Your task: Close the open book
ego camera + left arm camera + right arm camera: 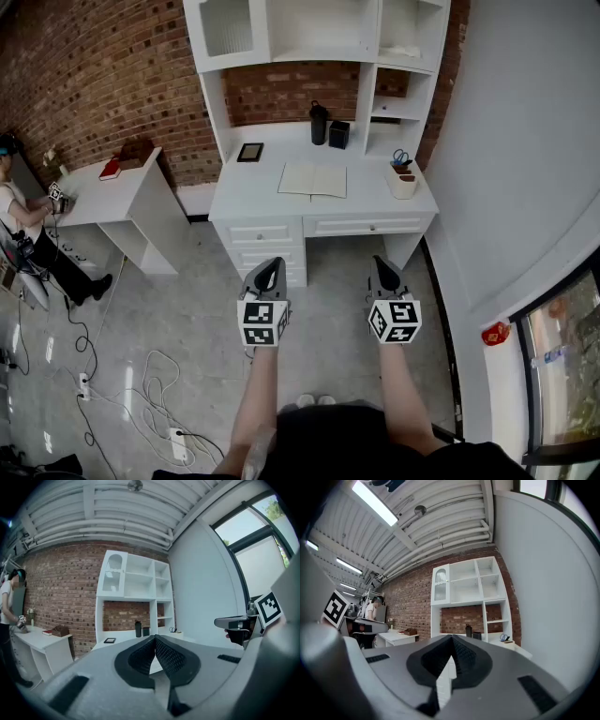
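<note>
On the desk (253, 195) at upper centre of the head view, the book (313, 180) lies open, long axis across the frame, well above and between the left gripper (270, 270) and right gripper (382, 268), both closed on nothing, the left seemingly slightly nearer.

Person (19, 211) cut by head view's left edge, shelf unit (319, 28) top cropped, open book (313, 180) pages too small to read
</note>
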Demonstrator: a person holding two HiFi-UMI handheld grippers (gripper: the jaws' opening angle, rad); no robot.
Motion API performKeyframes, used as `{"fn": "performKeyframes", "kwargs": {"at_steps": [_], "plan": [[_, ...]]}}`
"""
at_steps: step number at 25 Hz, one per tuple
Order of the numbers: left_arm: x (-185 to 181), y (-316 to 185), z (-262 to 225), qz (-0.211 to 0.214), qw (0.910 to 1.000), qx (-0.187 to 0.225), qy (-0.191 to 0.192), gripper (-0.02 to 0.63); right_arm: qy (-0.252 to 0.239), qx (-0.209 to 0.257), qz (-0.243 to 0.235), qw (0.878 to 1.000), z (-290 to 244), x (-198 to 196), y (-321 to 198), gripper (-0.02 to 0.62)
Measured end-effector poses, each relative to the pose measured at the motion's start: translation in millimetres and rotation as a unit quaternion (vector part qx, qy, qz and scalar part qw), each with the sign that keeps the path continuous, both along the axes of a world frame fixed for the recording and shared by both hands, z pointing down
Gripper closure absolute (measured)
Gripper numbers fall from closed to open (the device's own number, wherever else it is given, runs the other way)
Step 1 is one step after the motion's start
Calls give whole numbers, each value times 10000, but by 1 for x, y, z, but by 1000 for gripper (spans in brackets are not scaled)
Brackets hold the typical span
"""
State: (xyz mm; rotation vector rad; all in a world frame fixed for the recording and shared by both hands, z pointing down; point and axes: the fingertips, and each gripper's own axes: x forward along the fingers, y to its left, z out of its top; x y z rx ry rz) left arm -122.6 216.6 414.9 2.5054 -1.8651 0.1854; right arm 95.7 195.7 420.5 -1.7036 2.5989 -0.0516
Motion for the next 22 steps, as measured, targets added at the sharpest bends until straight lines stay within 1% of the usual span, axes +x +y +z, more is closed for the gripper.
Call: {"fn": "performKeyframes", "kwargs": {"at_steps": [10,13,15,19,22], "plan": [[-6,-1,5,-14,10000,-39,39,597,-16,5,-41,10000,-1,-7,-2,597],[-5,-1,9,8,9999,-85,60,597,-98,6,-44,9999,-1,-6,-1,597],[-3,-1,12,68,9998,-131,91,597,-170,22,-21,9999,-1,-4,0,597],[2,-2,19,239,9992,-218,218,597,-154,-12,94,9998,1,1,2,595],[6,-2,23,347,9987,-210,316,597,-123,-29,135,9998,3,6,4,597]]}}
